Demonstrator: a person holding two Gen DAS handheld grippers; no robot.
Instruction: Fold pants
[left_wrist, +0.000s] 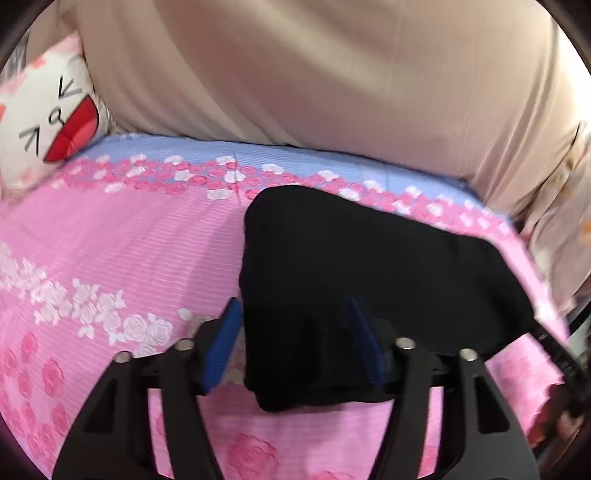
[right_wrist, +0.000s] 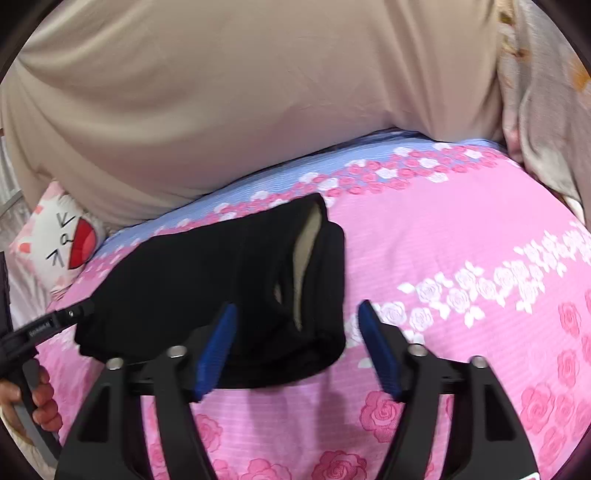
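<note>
The black pants (left_wrist: 369, 266) lie folded into a compact bundle on the pink floral bed sheet (left_wrist: 129, 258). My left gripper (left_wrist: 295, 314) is open, its blue pads on either side of the bundle's near left corner. In the right wrist view the pants (right_wrist: 192, 280) show a pale lining at the open waist end. My right gripper (right_wrist: 299, 321) is open over the bundle's near right corner, its left pad over the fabric and its right pad over the sheet. The left gripper's body (right_wrist: 48, 325) shows at the left edge, held by a hand.
A large beige duvet (left_wrist: 314, 74) is heaped along the far side of the bed. A white cartoon-face pillow (left_wrist: 48, 122) sits at the far left. Patterned fabric (left_wrist: 561, 206) hangs at the right. The sheet has a blue band (right_wrist: 369, 162) near the duvet.
</note>
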